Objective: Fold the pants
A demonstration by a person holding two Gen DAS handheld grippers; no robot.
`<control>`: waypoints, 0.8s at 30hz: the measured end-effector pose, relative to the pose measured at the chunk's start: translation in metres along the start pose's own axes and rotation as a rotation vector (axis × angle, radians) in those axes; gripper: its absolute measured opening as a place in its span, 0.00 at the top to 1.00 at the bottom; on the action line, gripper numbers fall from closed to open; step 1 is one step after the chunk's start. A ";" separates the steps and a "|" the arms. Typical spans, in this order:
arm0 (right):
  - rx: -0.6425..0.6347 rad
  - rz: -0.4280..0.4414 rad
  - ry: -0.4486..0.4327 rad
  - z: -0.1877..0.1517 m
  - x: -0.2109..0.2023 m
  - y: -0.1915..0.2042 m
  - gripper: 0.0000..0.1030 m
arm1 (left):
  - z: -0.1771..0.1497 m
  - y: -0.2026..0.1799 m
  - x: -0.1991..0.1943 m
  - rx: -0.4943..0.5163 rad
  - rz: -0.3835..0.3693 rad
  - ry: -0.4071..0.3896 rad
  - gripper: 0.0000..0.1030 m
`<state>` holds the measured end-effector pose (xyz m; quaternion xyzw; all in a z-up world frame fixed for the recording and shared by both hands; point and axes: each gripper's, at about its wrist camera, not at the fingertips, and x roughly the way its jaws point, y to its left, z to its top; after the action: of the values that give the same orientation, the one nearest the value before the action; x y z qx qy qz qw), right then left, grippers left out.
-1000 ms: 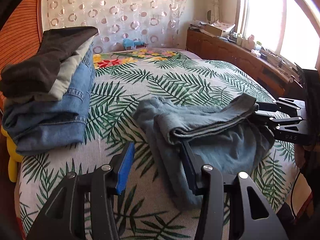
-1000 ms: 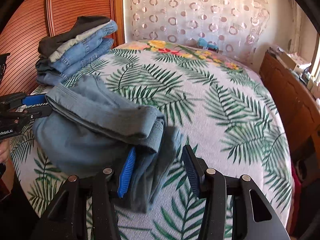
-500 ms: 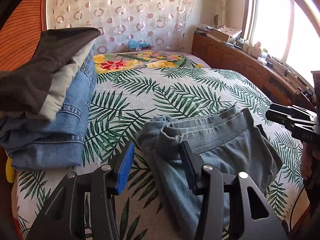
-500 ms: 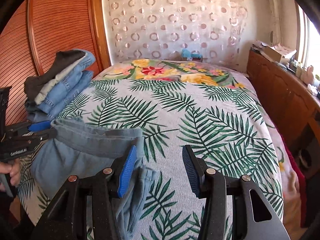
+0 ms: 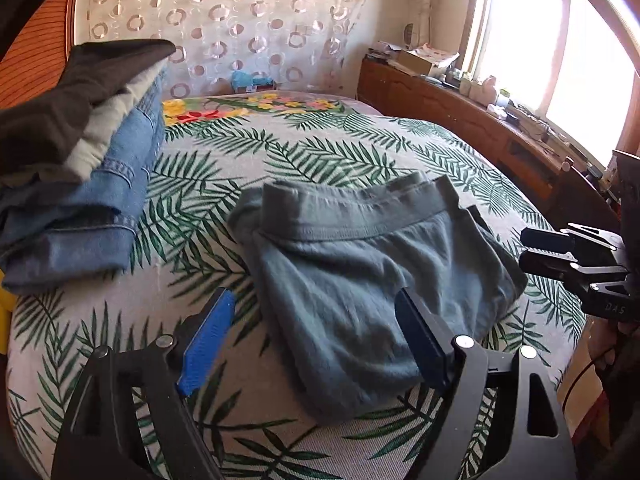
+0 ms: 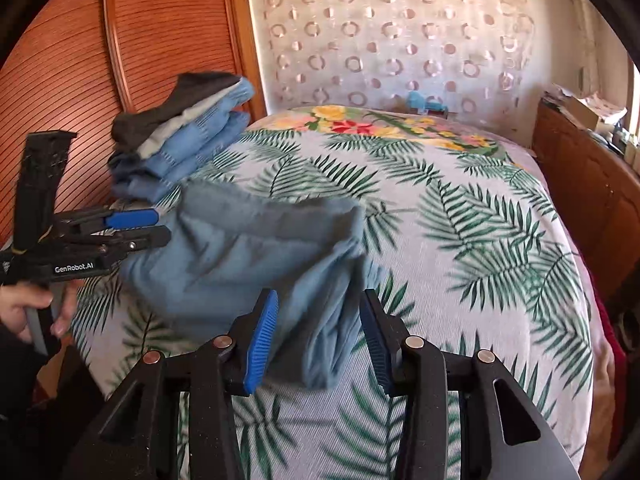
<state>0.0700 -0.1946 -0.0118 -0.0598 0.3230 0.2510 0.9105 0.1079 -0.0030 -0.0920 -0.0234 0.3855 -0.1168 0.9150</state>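
Two grippers hang over a bed [image 5: 360, 152] with a leaf-print cover, and both have their fingers spread wide apart with nothing held. The left gripper [image 5: 316, 336] is near the left edge of the folded blue-grey pants [image 5: 360, 272], and the right gripper [image 6: 316, 336] is over their right edge, where the cloth shows between its fingers, though I cannot tell if it touches. A stack of folded clothes [image 5: 80, 184] sits just beside the pants, on the far left.

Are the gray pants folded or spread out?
Folded: the pants lie in a compact layered bundle on the bed, waistband on top.
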 end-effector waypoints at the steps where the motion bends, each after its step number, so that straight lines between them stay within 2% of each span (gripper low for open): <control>1: 0.002 0.005 0.006 -0.003 -0.002 -0.001 0.59 | -0.002 -0.001 0.002 0.001 0.002 0.009 0.20; 10: 0.024 0.040 0.043 -0.021 -0.010 -0.003 0.74 | -0.009 -0.002 0.007 0.012 0.021 0.032 0.20; 13: 0.023 0.041 0.050 -0.023 -0.007 -0.002 0.77 | -0.009 -0.001 0.007 0.015 0.023 0.032 0.20; 19: 0.026 0.049 0.064 -0.024 -0.004 -0.004 0.94 | -0.008 0.000 0.012 0.009 0.021 0.045 0.20; 24: 0.025 -0.006 0.030 -0.025 -0.014 -0.008 0.97 | -0.009 0.001 0.013 0.011 0.025 0.046 0.19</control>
<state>0.0510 -0.2139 -0.0233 -0.0533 0.3396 0.2435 0.9069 0.1101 -0.0049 -0.1073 -0.0109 0.4062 -0.1081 0.9073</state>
